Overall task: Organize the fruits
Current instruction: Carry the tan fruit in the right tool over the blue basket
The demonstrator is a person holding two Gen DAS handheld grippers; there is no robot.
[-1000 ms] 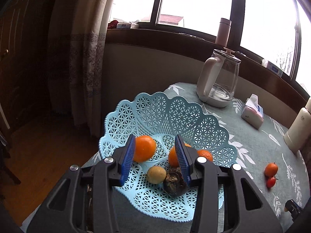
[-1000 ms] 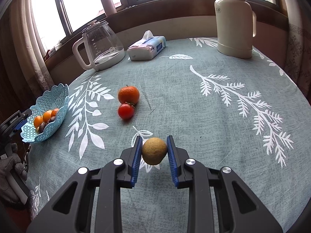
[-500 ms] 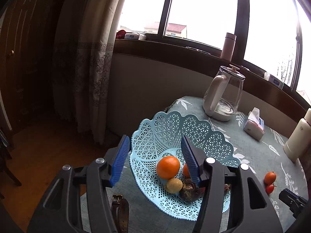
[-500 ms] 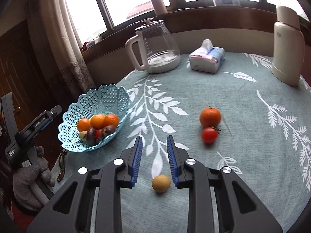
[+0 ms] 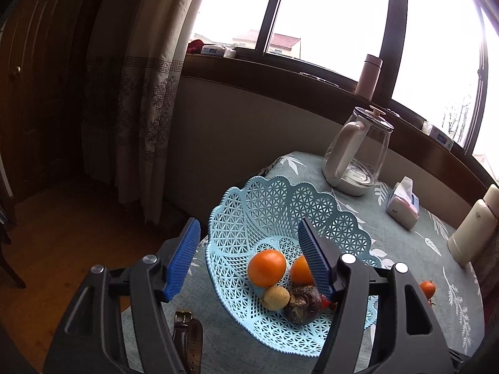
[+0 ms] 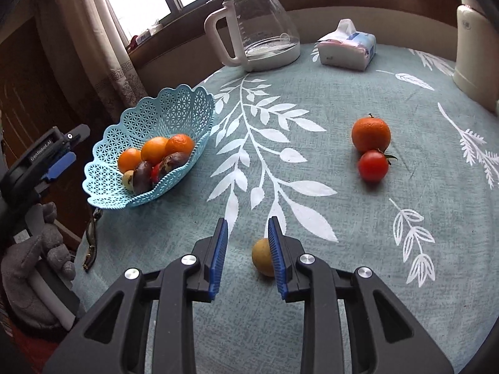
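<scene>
Both grippers open, nothing gripped.

Right gripper [image 6: 246, 243] spread above the teal leaf-print tablecloth [image 6: 312, 193], small yellow-brown fruit [image 6: 263, 257] lying on the cloth beside its right pad. Left gripper [image 5: 249, 258] wide open above the blue lattice basket [image 5: 237, 218] holding oranges [image 5: 266, 267] and darker fruit. Loose orange [image 6: 370, 134] touching a tomato [image 6: 373, 165], well apart from the basket.

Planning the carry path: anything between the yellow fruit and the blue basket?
Only bare tablecloth between the yellow fruit and the blue basket, per the right wrist view.
</scene>
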